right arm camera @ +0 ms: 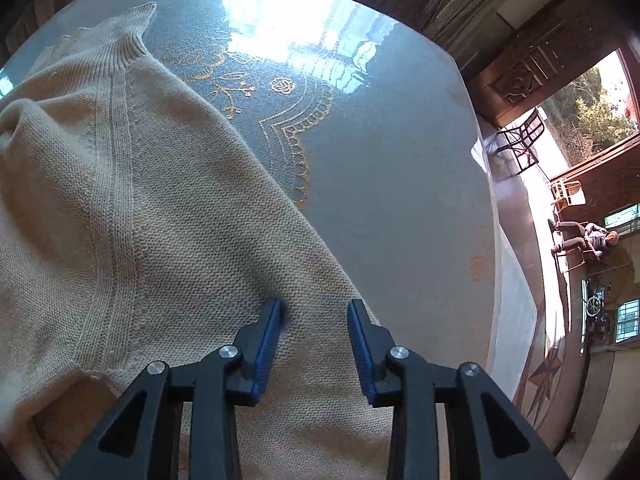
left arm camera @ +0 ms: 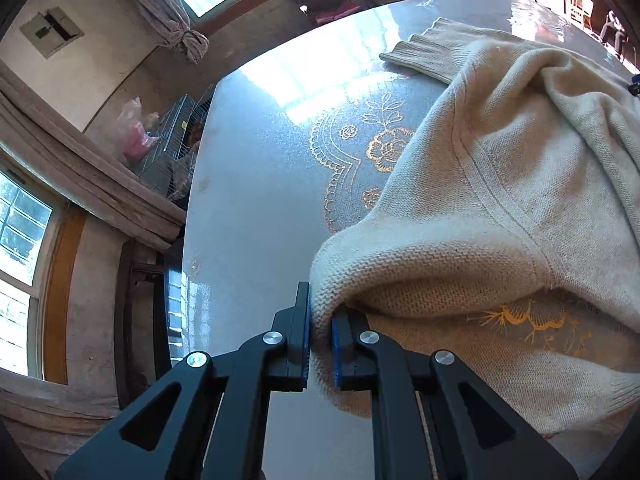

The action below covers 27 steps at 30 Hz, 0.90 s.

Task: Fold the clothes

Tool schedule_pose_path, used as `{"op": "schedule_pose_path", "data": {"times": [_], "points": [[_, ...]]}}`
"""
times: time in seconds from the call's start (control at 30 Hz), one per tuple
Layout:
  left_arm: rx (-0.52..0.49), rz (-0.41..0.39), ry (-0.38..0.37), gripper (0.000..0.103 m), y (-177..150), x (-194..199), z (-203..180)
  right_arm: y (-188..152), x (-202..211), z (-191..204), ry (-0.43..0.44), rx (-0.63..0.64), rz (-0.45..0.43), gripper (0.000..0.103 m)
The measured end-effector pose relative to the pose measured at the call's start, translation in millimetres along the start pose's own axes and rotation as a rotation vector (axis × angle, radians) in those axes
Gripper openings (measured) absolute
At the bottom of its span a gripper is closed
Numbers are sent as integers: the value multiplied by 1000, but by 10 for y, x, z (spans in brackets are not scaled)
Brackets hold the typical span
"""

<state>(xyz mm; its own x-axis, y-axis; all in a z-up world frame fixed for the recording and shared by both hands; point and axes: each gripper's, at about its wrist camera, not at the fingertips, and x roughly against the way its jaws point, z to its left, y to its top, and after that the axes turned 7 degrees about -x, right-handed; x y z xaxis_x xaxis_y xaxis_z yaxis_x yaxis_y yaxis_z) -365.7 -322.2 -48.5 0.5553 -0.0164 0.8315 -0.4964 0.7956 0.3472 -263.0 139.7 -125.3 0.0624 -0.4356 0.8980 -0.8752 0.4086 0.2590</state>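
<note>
The cream knit sweater (left arm camera: 500, 168) lay spread on the grey table (left arm camera: 256, 184) with gold flower patterns, one ribbed cuff stretched toward the far edge. The left tool (left arm camera: 320, 320) was clamped on a bunched fold of the sweater's near edge. The right tool (right arm camera: 314, 312) hung over the knit with its blue pads (right arm camera: 269, 344) apart, nothing pinched between them.

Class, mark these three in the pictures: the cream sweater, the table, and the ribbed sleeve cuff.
cream sweater (left arm camera: 520, 184), left wrist view, on the knit body beside the shoulder seam.
table (right arm camera: 392, 184), right wrist view, on the bare grey top.
ribbed sleeve cuff (left arm camera: 424, 50), left wrist view, on the ribbing at the sleeve's end.
</note>
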Motion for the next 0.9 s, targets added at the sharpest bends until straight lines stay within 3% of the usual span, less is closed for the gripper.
{"op": "schedule_pose_path", "data": {"times": [0.13,0.2,0.27,0.33,0.43,0.5,0.67,0.83,0.9], "points": [[-6,14,21,13,32,36,-122,80,-189,-537,-98,-153,43,24],[4,-1,-7,13,60,88,-98,102,-139,-812,-87,-224,32,25],[37,-36,-67,13,56,191,-9,99,62,-967,-5,-267,-10,30],[86,-75,-129,14,43,328,55,113,283,-898,160,-232,-37,31],[124,-96,-143,15,39,379,162,239,544,-502,318,-120,-88,34],[135,-85,-141,17,23,336,185,384,592,-157,379,-49,-96,34],[104,-16,-75,18,-86,305,-144,814,350,530,292,37,-67,33],[189,-36,-130,25,-271,368,-124,1086,70,853,143,105,-59,32],[228,-45,-139,41,-333,402,-90,1134,31,830,140,99,-75,31]]}}
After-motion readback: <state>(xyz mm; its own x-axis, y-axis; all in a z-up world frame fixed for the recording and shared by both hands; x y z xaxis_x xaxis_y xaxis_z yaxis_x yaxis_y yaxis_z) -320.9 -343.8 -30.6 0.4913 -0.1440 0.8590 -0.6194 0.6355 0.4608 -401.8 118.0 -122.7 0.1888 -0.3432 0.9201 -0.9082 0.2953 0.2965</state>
